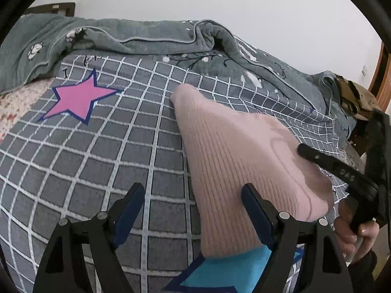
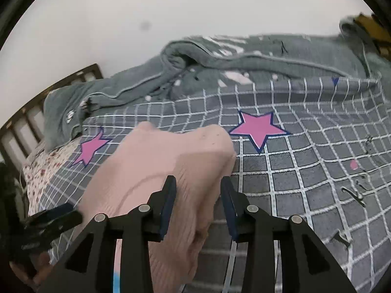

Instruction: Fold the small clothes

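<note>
A pink ribbed knit garment (image 1: 234,151) lies on the grey checked bedspread (image 1: 97,161). It also shows in the right wrist view (image 2: 161,166). My left gripper (image 1: 193,195) is open, with the garment's near-left edge between its fingers. My right gripper (image 2: 198,186) is open around the garment's right edge, and its right finger stands over bare bedspread (image 2: 305,195). The right gripper also shows at the right of the left wrist view (image 1: 342,171), over the garment. The left gripper shows at the lower left of the right wrist view (image 2: 48,222).
A grey-green blanket (image 1: 136,34) is bunched along the back of the bed, also in the right wrist view (image 2: 220,61). Pink stars (image 1: 78,97) (image 2: 259,129) and a blue star (image 1: 220,273) are printed on the bedspread. A dark wooden headboard (image 2: 36,107) stands at the left. Brown clothing (image 1: 356,97) lies far right.
</note>
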